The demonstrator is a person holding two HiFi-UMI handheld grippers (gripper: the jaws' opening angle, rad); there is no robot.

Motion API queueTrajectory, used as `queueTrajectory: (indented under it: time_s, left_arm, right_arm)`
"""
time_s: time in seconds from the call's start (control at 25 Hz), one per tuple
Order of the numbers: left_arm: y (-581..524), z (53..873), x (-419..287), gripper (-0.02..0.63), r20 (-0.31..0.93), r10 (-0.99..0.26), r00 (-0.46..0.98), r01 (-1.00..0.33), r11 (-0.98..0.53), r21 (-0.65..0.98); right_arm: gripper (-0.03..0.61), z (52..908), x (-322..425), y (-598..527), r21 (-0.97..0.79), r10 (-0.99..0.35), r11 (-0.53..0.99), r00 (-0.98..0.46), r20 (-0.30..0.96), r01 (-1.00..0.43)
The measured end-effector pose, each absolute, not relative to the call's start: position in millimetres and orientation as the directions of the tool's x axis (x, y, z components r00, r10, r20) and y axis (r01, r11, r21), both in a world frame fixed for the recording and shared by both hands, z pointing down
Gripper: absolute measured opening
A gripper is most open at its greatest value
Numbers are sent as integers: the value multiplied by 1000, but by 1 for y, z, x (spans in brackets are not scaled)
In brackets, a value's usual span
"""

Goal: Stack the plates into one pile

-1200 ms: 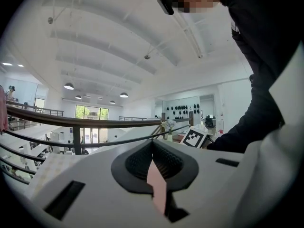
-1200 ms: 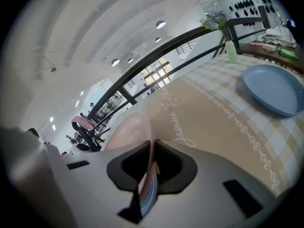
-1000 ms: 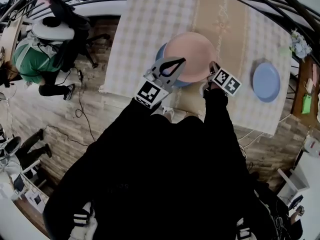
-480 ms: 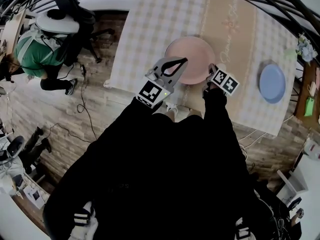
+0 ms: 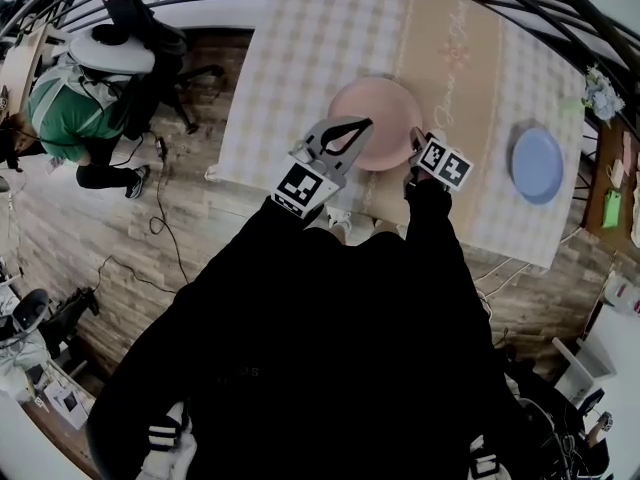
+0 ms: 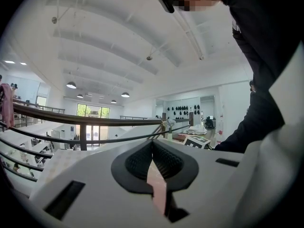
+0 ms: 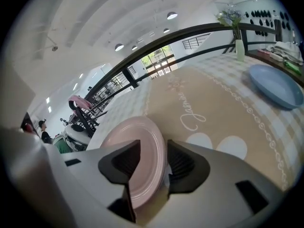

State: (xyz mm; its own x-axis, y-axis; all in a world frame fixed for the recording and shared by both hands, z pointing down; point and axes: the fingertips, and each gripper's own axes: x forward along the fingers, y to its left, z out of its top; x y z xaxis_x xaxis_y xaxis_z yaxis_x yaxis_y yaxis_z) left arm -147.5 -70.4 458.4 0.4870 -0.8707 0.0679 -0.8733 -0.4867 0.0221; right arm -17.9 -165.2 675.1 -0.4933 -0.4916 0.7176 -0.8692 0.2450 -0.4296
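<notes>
Head view and both gripper views of a desk [image 5: 300, 58] covered with a pale checked cloth [image 5: 320, 28]. A beige runner [image 5: 450, 48] with a stitched scroll border and cursive lettering lies along the cloth.

A round pink plate [image 5: 377, 118] with a smooth, glossy surface and a raised rim lies on the cloth near the desk's front edge, partly on the runner. A round blue plate [image 5: 537, 165], shallow and matt, lies flat on the checked cloth beyond the runner, well apart from the pink one.

The left tool [image 5: 362, 124] reaches level to the near left rim of the pink plate. In the left gripper view its two ribbed black pads [image 6: 137, 163] are pressed together on the thin edge of that plate [image 6: 156, 189], which shows as a narrow pink strip between them.

The right tool [image 5: 414, 138] slants down at the near right rim. In the right gripper view its jaws have just been opening and stand wide, with the pink plate's rim [image 7: 137, 160] between the pads, which do not press on it. The blue plate [image 7: 275, 85] shows further along the desk in the same view.
</notes>
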Motion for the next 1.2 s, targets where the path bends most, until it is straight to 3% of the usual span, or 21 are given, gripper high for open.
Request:
queueTrajectory:
  time_s: [0.44,0.84,1.2]
  left_arm:
    - [-93,448,-109,20,60,-835,547,-837,-547,20]
    - [-122,424,-26,20,42,-750,661,-751,-661,17]
    - [-143,415,74,20,48,-622,782,-622,-783,4]
  right_arm:
    - [173,610,10,-180,-369,-576,345,-505,643,-863]
    - [147,552,76,-184,-316,-666,423,-528,527,-849]
    - [147,539,173,-196,-251,-742,347,-428,516,-904]
